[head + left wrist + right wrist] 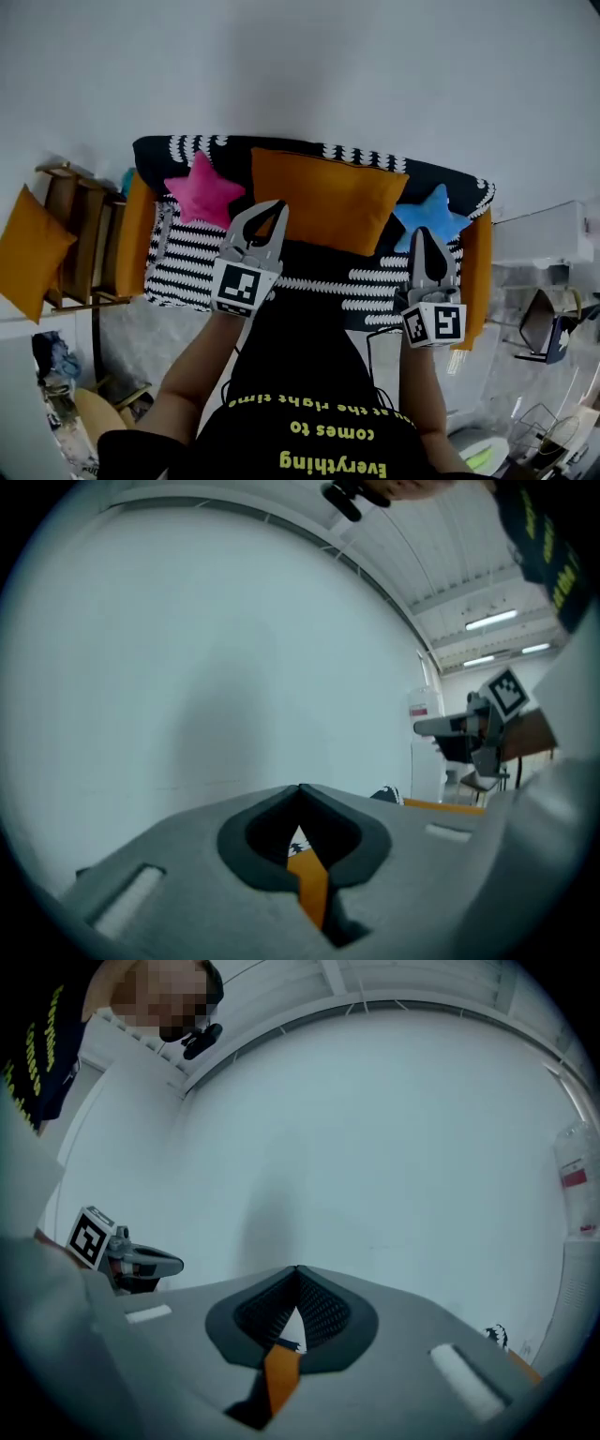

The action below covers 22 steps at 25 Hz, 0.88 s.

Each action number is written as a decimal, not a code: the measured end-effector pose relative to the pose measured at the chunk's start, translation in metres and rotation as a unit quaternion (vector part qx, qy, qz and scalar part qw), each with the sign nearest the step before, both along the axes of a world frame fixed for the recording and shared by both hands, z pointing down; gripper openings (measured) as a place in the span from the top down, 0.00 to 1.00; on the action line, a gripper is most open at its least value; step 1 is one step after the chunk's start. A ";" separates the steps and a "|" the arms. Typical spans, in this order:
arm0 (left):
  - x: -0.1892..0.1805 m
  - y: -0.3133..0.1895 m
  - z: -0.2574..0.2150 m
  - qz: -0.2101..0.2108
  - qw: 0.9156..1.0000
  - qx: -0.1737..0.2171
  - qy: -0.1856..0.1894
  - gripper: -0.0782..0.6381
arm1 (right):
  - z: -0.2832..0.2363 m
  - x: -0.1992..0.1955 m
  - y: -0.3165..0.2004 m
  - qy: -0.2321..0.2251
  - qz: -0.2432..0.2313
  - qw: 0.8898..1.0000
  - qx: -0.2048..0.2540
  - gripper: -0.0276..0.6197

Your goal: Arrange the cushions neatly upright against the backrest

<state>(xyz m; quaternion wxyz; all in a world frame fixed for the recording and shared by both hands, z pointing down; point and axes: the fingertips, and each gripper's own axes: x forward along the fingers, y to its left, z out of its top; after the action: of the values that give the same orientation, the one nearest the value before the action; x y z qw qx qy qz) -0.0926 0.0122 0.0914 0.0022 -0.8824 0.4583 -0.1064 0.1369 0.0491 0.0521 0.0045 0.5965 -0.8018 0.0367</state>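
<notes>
1. Left gripper (277, 207) and right gripper (427, 233): jaws pressed together, empty, over the black-and-white patterned sofa (187, 255) seat.
2. Orange rectangular fabric cushion (323, 202): mid-backrest, between pink star-shaped plush cushion (202, 190) and blue star-shaped plush cushion (431, 216).

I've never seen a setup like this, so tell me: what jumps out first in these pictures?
The large orange cushion at the middle of the black-and-white sofa catches the eye first. A pink star cushion sits to its left and a blue star cushion to its right. Nearer the camera, the person holds the left gripper and right gripper over the seat, both with jaws together and empty.
</notes>
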 end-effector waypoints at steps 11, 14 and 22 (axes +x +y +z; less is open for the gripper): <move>-0.010 0.011 -0.024 -0.006 0.999 -0.006 0.032 0.89 | -0.032 -0.022 0.004 0.000 -0.007 1.000 0.028 0.94; -0.011 0.014 -0.033 0.001 0.999 -0.001 0.048 0.89 | -0.039 -0.031 0.000 -0.002 -0.012 0.999 0.036 0.94; -0.020 0.015 -0.051 -0.008 0.997 0.008 0.074 0.89 | -0.041 -0.043 0.002 -0.004 -0.014 0.999 0.041 0.94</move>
<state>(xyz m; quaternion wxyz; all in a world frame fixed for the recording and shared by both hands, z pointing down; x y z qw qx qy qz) -0.1125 0.0274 0.0407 -0.0252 -0.8840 0.4653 -0.0373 0.0940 0.0514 0.0108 -0.0229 0.5849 -0.8108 0.0064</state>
